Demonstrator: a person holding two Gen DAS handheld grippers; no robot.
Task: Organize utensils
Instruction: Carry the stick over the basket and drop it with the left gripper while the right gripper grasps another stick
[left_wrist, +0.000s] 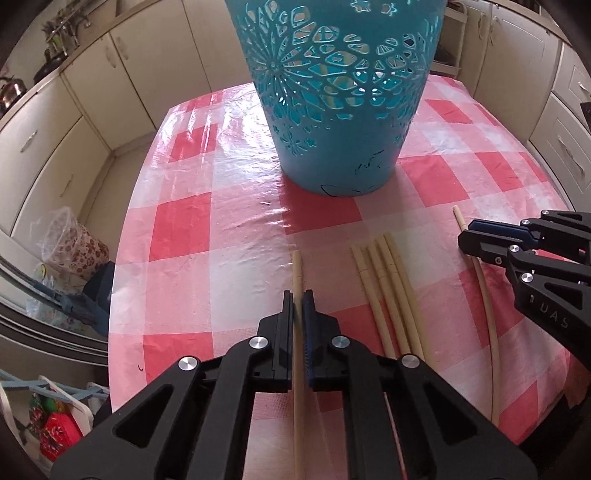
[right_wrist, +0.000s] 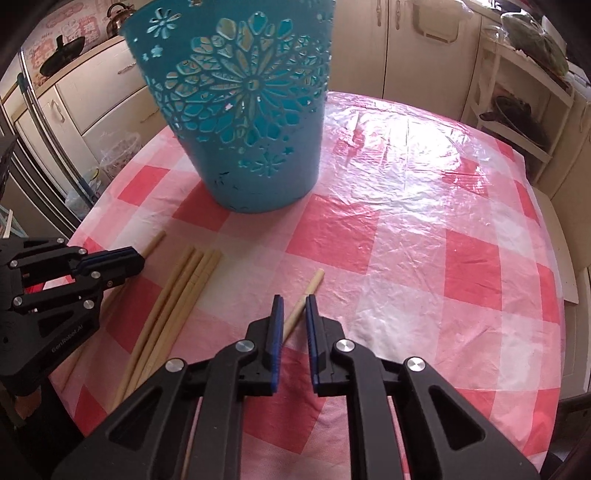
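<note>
Through my left wrist camera, my left fingers (left_wrist: 298, 306) are pinched on a single chopstick (left_wrist: 297, 271); the stick runs straight out between the pads and on ahead of the tips, its long axis in line with the way I point, its far end resting on the worktop (left_wrist: 184, 229). Dead ahead past that end stands the blue basket (left_wrist: 340, 110), upright, its rim above the top of the picture, so I judge the stick must rise well before it can go in. Just to the right of my left fingers lies a bundle of chopsticks (left_wrist: 384, 288), roughly parallel to mine and apart from it, and further right a lone chopstick (left_wrist: 484, 295) passes under my right fingers (left_wrist: 467, 236). The worktop edge curves off close on the left; ahead there is open checked cloth up to the basket. Through my right wrist camera, my right fingers (right_wrist: 294, 314) stand nearly closed around the lone chopstick (right_wrist: 301, 304), which crosses the gap slanting up to the right; whether both pads press on it I cannot tell. The basket (right_wrist: 255, 147) sits ahead and to the left of these fingers, the bundle (right_wrist: 173, 302) to the left, and my left fingers (right_wrist: 133, 260) beyond it with their stick (right_wrist: 155, 240) poking out. To the right lies wide bare cloth, ample room to swing.
</note>
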